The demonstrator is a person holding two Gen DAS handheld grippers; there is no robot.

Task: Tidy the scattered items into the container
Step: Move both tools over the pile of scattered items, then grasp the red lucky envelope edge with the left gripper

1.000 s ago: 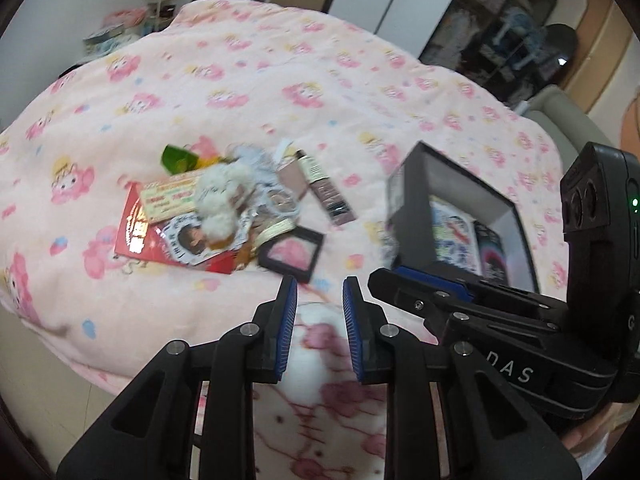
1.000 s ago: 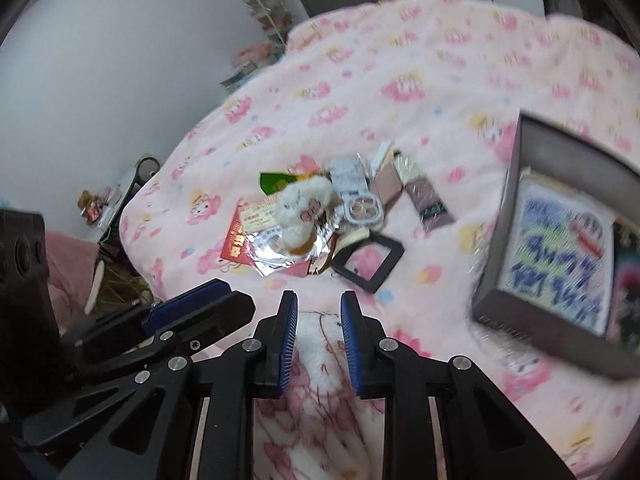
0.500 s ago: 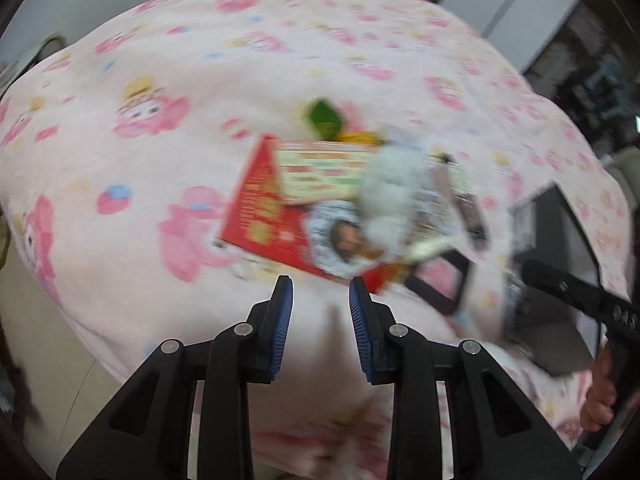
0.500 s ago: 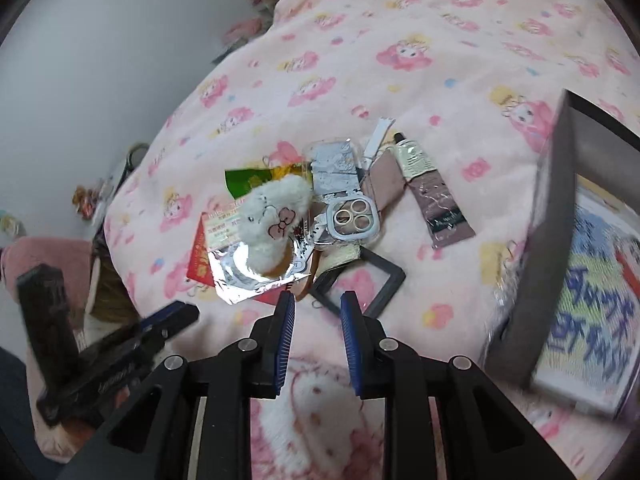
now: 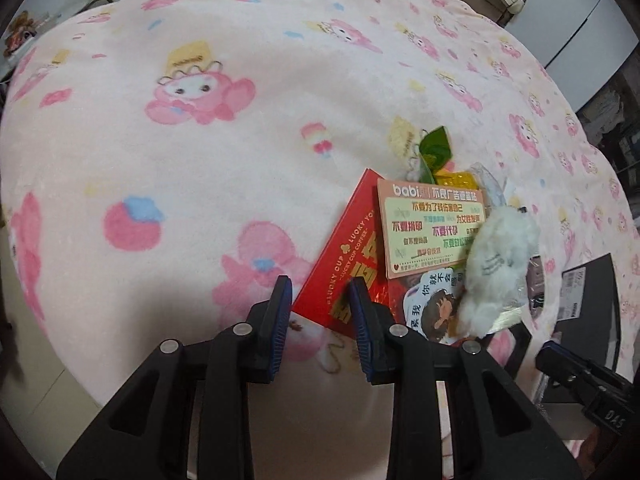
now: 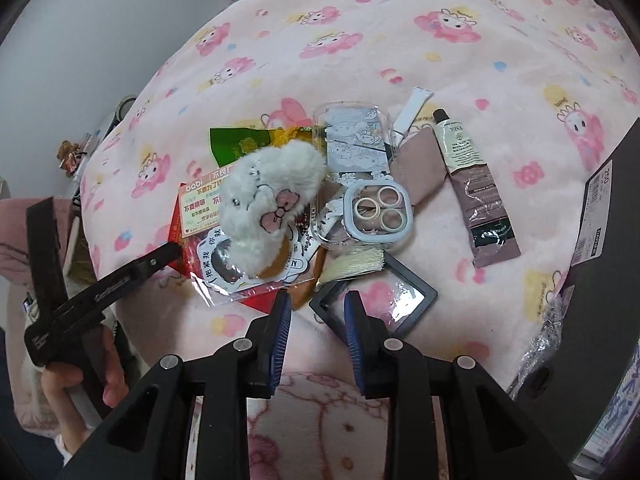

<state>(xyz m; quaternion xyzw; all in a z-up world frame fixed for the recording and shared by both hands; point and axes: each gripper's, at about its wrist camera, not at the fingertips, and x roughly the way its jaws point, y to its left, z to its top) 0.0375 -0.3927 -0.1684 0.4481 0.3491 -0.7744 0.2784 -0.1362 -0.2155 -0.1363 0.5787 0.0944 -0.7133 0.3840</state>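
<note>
Nearly everything left: fluffy white plush toy (image 6: 270, 196) heaps at 12 o'clock, dark box container (image 6: 612, 264) at 3, left tongs (image 5: 320, 308) and right tongs (image 6: 316, 316) both released, empty

On the bed (image 6: 460, 60) ahead of me the pile lies in a heap: the plush toy (image 6: 272, 196) sits on the sticker sheet (image 6: 248, 276) and the card (image 6: 200, 204), which lie on the flat packet (image 5: 348, 264). To the toy's right lies the phone case (image 6: 360, 168), with the cream tube (image 6: 472, 184) farther right. The square frame (image 6: 384, 300) lies just before my right gripper (image 6: 316, 332), and the container (image 6: 600, 280) stands at the far right.
</note>
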